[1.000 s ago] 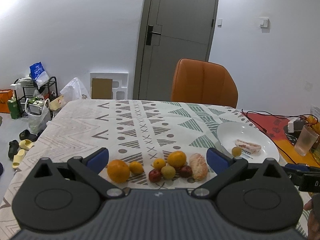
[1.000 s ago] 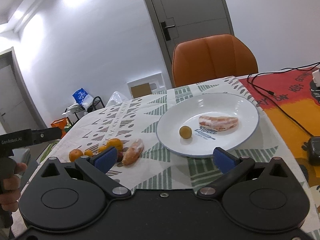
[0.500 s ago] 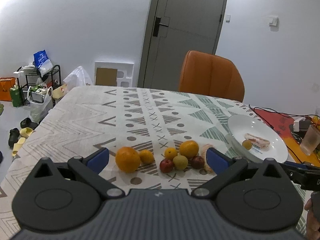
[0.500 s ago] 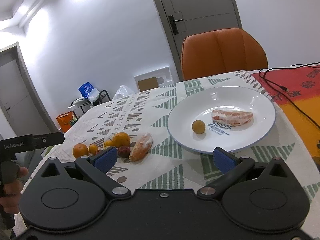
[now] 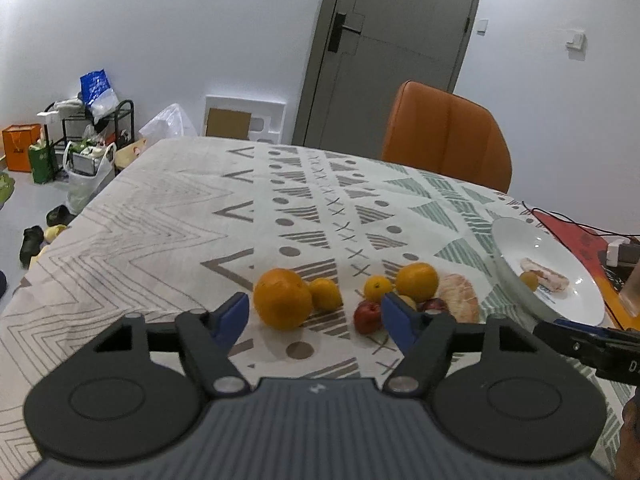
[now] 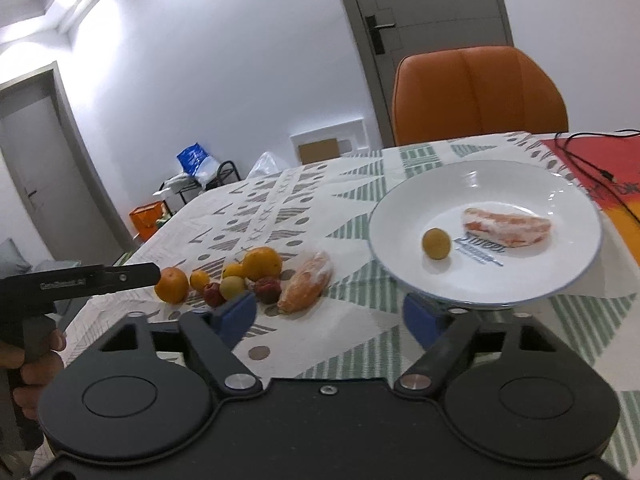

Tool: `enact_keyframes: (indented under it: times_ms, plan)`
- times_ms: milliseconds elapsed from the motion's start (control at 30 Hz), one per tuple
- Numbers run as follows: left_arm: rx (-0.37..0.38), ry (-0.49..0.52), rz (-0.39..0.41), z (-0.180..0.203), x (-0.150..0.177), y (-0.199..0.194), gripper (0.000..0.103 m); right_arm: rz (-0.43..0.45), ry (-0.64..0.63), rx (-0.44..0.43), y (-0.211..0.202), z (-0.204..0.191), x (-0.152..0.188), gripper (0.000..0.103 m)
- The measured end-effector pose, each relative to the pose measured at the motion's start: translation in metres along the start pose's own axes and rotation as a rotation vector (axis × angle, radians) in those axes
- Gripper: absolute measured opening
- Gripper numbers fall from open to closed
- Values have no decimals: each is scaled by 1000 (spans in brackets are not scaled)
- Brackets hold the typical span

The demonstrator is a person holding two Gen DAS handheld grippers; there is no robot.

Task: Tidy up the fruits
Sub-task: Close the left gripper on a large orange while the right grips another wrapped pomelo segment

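A cluster of fruit lies on the patterned tablecloth: a large orange (image 5: 282,298), a small yellow citrus (image 5: 325,294), a second orange (image 5: 417,281), a red fruit (image 5: 366,317) and a wrapped peeled pomelo piece (image 5: 460,297). My left gripper (image 5: 316,318) is open and empty, its fingers either side of the large orange, just short of it. The white plate (image 6: 560,184) holds a small yellow fruit (image 6: 436,243) and a wrapped pomelo piece (image 6: 506,227). My right gripper (image 6: 330,316) is open and empty, close to the plate's near rim, with the cluster (image 6: 260,264) to its left.
An orange chair (image 5: 446,136) stands at the table's far side. A red mat (image 6: 592,160) with black cables lies right of the plate. Bags, a rack and shoes sit on the floor to the left (image 5: 80,148). The table's left edge drops off near there.
My left gripper moved forward and left, so the large orange now sits between its fingers. My right gripper moved closer to the plate and the fruit cluster. No fruit moved.
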State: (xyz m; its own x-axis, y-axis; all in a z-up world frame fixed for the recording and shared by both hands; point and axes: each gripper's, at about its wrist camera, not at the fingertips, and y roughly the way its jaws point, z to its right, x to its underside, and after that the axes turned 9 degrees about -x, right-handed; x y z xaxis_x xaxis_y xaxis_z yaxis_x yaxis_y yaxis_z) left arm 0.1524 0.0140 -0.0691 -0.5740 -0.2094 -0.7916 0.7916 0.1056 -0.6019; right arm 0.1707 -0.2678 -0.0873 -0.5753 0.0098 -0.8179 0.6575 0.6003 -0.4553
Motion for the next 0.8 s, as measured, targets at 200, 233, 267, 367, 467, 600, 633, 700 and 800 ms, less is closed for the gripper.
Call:
enact_keyframes:
  times_ms: [200, 233, 267, 367, 467, 600, 633, 700, 800]
  plan:
    - [-3, -24, -20, -7, 0, 14, 70, -34, 6, -17, 22, -2, -1, 55]
    - [1, -18, -18, -7, 0, 15, 70, -39, 6, -18, 26, -2, -2, 53]
    - [1, -12, -16, -7, -1, 17, 70, -44, 6, -18, 30, -2, -2, 52]
    - [3, -18, -23, -7, -2, 24, 69, -49, 2, -23, 38, -4, -3, 51]
    - [8, -31, -37, -9, -3, 31, 62, -56, 4, -25, 46, -5, -4, 47]
    - [16, -51, -52, -13, -2, 40, 56, -78, -3, -16, 59, -8, -6, 38]
    - [16, -56, -58, -14, -1, 42, 53, -84, -7, -11, 63, -9, -7, 34]
    - [17, -58, -58, -16, 0, 43, 49, -93, -17, 8, 69, -11, -8, 32]
    - [25, -58, -55, -18, -1, 44, 42, -85, -24, 35, 75, -12, -12, 32]
